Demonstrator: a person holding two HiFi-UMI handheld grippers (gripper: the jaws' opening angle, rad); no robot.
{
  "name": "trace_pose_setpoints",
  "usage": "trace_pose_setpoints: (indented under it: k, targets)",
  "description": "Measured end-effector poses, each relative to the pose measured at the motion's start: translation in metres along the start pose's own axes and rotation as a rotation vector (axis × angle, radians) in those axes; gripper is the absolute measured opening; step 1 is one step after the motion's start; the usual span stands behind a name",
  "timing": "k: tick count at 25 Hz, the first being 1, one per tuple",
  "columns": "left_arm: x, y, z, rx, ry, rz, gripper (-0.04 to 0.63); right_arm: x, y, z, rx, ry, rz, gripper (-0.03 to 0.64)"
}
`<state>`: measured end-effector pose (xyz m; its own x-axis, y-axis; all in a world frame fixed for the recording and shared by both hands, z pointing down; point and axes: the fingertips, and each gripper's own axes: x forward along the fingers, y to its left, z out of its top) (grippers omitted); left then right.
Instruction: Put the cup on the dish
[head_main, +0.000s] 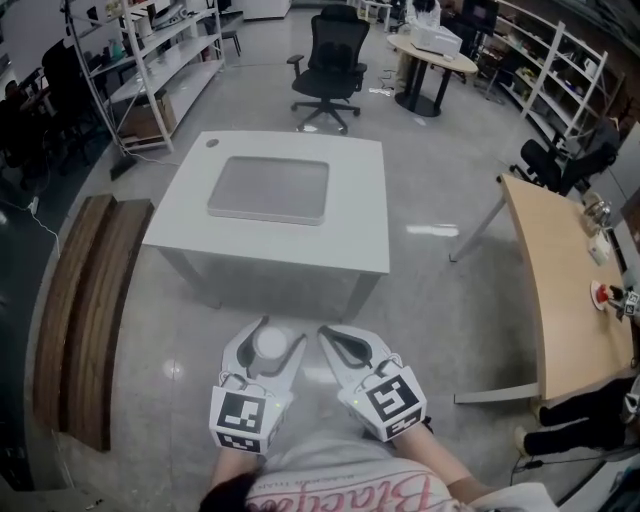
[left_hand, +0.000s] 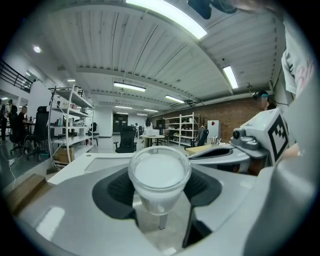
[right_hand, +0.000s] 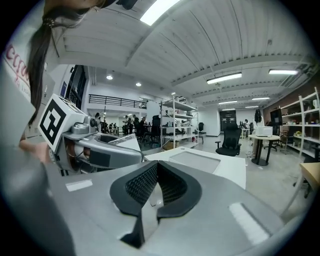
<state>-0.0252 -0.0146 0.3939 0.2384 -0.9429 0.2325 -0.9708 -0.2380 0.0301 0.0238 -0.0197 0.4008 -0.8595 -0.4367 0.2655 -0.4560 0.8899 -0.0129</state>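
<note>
Head view puts the translucent white cup (head_main: 270, 343) at the lower centre of the frame, clamped between the half-spread jaws of the left claw (head_main: 272, 336). It is over the floor, well short of the grey rectangular dish (head_main: 268, 190) lying on the white table (head_main: 300, 245) in the upper middle. Just right of it, the right claw (head_main: 333, 338) has its jaws pressed together with nothing between them.
</note>
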Motion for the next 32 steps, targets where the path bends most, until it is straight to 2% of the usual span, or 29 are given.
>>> trace_pose_setpoints:
  k: [8,13,17,20,23,26,32]
  targets:
    - [0.065,0.055,0.017,0.016,-0.010,-0.006,0.256,0.067,-0.050,0.022,-0.002,-0.009,-0.007,0.002]
    - [0.115,0.100,0.023,0.040,-0.005,-0.020,0.256,0.112,-0.087,0.039,-0.006,-0.012,-0.044,0.002]
    - [0.155,0.131,0.025,0.017,-0.008,-0.036,0.256,0.143,-0.110,0.041,0.012,0.009,-0.061,0.002]
    - [0.185,0.154,0.020,0.007,-0.016,-0.057,0.256,0.168,-0.123,0.044,0.009,0.012,-0.068,0.002]
    - [0.214,0.170,0.015,0.041,-0.035,-0.103,0.256,0.191,-0.135,0.043,0.015,0.029,-0.070,0.002]
    - [0.243,0.189,0.009,0.062,-0.016,-0.107,0.256,0.206,-0.144,0.039,0.024,0.051,-0.073,0.002]
    - [0.297,0.222,-0.021,0.030,0.061,-0.083,0.256,0.215,-0.161,0.032,0.048,0.097,-0.098,0.002]
